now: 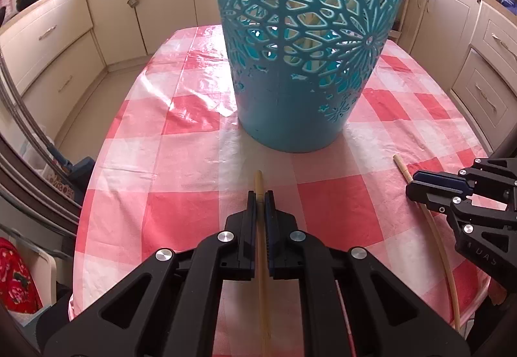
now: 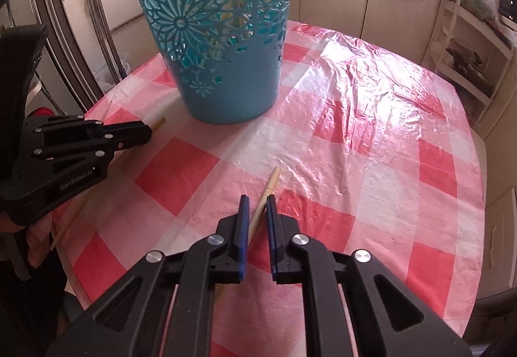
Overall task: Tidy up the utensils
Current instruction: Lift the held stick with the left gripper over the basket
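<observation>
the left gripper (image 2: 147,132) carries white lettering reading "genrobot.ai" on its side. its jaws are clamped on a wooden chopstick (image 1: 258,184) near the table's near edge, tip toward the teal cut-out basket (image 1: 303,43) standing mid-table. the right gripper (image 2: 257,200) has its jaws narrow around a second chopstick (image 2: 273,179), a small gap left at one pad; whether it grips, i cannot tell. bare checked tablecloth (image 2: 371,137) spreads toward the far right corner.
</observation>
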Demonstrator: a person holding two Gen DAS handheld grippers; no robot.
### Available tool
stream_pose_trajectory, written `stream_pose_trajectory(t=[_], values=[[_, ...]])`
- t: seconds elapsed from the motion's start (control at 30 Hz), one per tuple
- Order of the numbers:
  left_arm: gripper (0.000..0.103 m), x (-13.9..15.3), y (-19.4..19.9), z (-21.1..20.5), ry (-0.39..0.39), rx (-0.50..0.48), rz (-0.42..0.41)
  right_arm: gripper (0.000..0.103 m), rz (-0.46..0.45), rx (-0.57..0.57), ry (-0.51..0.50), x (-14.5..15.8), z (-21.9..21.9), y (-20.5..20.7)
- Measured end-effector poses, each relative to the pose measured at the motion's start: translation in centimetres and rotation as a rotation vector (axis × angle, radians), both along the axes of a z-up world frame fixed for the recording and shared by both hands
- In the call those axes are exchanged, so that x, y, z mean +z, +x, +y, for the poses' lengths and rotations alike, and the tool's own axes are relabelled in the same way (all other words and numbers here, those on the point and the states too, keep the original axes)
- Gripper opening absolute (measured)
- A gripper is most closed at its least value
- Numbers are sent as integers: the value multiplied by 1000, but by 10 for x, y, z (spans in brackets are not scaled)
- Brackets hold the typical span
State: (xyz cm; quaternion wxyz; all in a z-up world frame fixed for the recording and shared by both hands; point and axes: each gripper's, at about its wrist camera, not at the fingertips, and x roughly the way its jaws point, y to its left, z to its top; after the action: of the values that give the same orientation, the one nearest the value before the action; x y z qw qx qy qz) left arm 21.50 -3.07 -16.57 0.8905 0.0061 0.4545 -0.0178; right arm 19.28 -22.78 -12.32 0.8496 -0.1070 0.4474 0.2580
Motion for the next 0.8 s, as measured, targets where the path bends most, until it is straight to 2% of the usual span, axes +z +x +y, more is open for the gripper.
stream_pose_trajectory(t=[0.27,0.33,0.43,0.5,0.6,0.7,0.8], values=[[5,0,4,-14,18,-62,3,11,-6,-8,41,-1,-4,-1],[5,4,3,-14,-11,-64,9,11,-6,-10,46,-1,-4,-1],[4,20,-2,-2,-129,-55,4,11,-5,-11,50,-1,-4,-1],[4,45,-11,14,-236,-46,-48,11,-1,-13,56,-1,-5,0],[4,97,-19,37,-329,-38,-180,11,4,-18,65,-1,-6,0],[4,153,-15,54,-392,-27,-324,11,1,-20,63,-1,-6,0],[4,200,-1,58,-410,-25,-459,11,3,-22,70,-1,-7,0]])
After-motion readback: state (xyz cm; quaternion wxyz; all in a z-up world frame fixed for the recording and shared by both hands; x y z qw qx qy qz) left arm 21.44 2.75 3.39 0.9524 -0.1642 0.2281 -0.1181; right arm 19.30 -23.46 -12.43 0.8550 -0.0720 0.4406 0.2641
